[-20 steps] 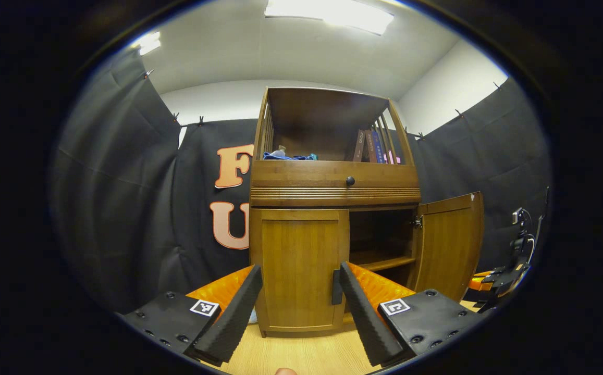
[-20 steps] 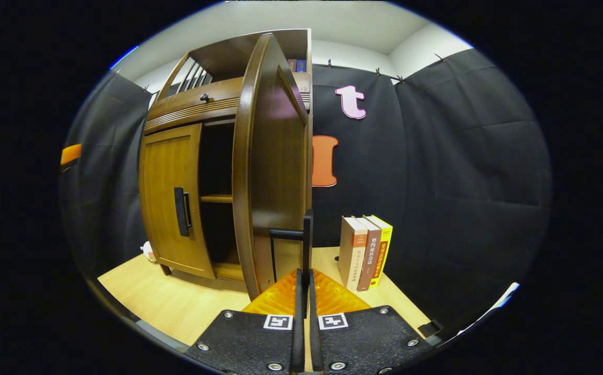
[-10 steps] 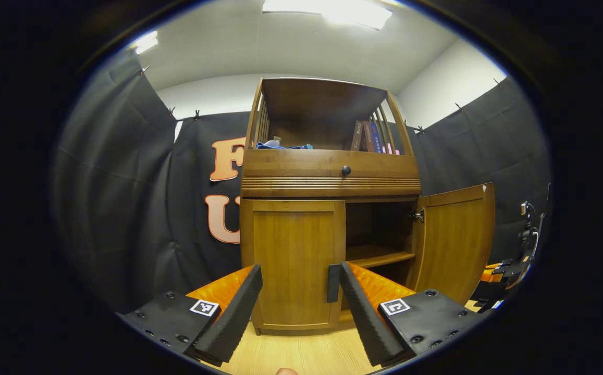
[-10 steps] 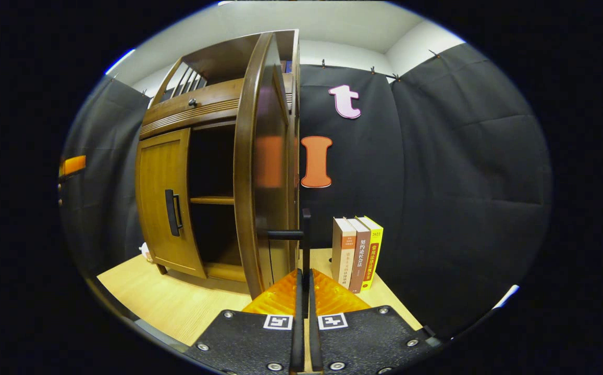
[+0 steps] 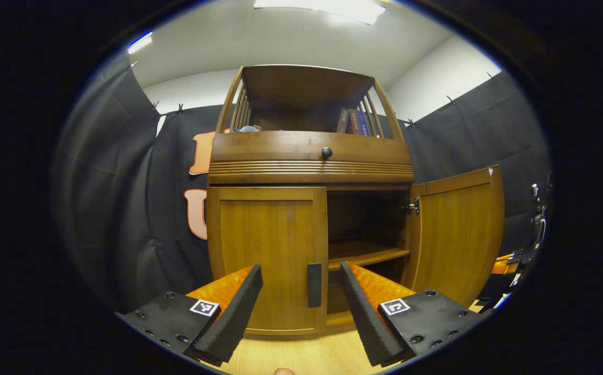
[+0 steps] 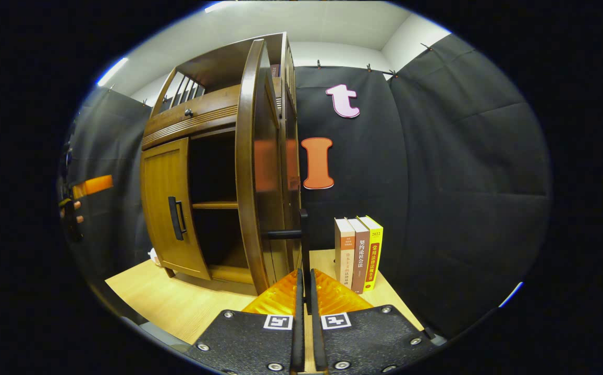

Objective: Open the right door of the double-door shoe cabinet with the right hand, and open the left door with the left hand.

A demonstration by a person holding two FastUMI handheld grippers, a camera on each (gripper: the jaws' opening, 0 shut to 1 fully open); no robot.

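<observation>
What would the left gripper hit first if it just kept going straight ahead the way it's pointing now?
Most likely the black handle on the closed left door: it sits almost centred between the open fingers of the left gripper. Depth is hard to judge, but nothing seems to stand in between.

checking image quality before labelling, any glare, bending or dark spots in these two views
Left gripper view: the ceiling light is blown out at the top edge, the cabinet's open compartment sits in deep shadow, and fisheye bows the right door. Right gripper view: that door's edge curves strongly, its glossy face mirrors the wall behind, and the books stay sharp.
</observation>
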